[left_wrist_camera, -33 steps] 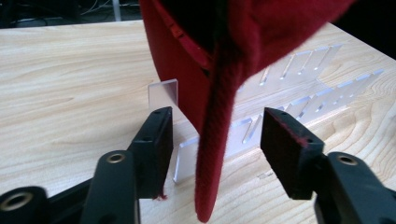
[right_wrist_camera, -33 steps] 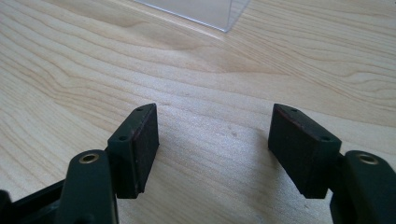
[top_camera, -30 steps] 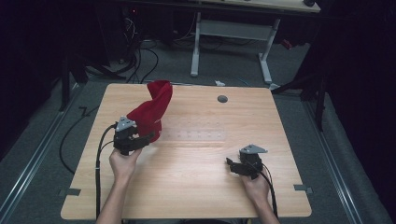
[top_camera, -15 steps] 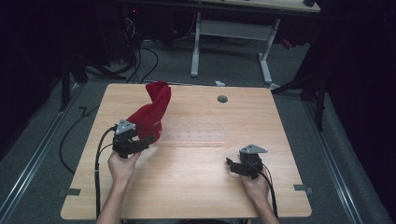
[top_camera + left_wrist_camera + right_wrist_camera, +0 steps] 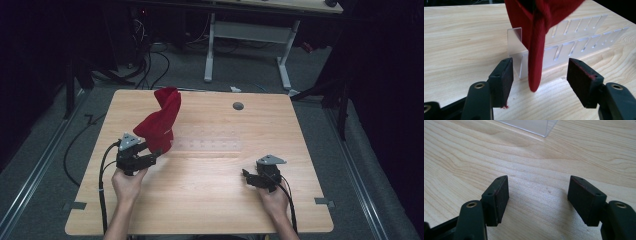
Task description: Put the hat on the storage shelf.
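- The red cloth [image 5: 536, 42] hung draped over the end of the clear slotted rack [image 5: 574, 42] on the table [image 5: 210, 195], its tip dangling between the left gripper [image 5: 539, 72]'s pads without touching either.
- Those jaws had just been opening; backing straight out would avoid snagging the cloth.
- The right gripper [image 5: 537, 192] rested spread and empty, well apart.

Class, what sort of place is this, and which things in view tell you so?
Probably a lab or workshop: a bare wooden table on grey carpet, loose cables on the floor, and a desk frame behind in a dark room.
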Demonstrator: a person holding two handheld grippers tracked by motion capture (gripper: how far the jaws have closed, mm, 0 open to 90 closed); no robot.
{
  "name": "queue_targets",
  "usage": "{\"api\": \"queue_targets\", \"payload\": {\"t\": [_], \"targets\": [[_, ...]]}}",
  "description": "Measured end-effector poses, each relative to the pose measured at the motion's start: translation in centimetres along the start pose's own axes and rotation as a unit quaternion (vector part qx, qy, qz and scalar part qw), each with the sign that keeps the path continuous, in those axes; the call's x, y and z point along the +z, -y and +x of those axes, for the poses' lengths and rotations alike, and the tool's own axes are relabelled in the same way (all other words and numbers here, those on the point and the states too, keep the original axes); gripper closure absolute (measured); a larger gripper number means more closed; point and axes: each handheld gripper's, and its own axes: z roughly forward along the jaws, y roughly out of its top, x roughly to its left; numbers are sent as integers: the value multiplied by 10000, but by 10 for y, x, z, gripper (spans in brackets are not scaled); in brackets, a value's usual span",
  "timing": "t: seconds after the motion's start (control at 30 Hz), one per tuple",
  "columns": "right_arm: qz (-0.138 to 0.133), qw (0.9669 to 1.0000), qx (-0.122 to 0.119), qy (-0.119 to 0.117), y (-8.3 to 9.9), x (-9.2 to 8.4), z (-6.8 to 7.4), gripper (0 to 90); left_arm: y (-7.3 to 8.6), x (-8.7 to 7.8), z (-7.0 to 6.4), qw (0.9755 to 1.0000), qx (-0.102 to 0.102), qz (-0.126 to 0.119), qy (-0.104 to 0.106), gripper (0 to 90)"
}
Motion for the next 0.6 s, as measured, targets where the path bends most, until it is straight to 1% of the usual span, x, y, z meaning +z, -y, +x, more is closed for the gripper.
{"api": "queue_targets", "payload": {"t": [0.1,0.33,0.5,0.6], "targets": [[0,10000,-1,0,0,0,0,337,2,-6,2,10000,-30,-16,-37,379],[0,10000,-3,2,0,0,0,337,10,-18,4,9999,-111,-11,-3,366],[-5,10000,-8,2,0,0,0,337,18,-22,3,9998,-177,73,71,358],[-4,10000,-6,1,0,0,0,336,23,-23,3,9997,-158,148,94,354]]}}
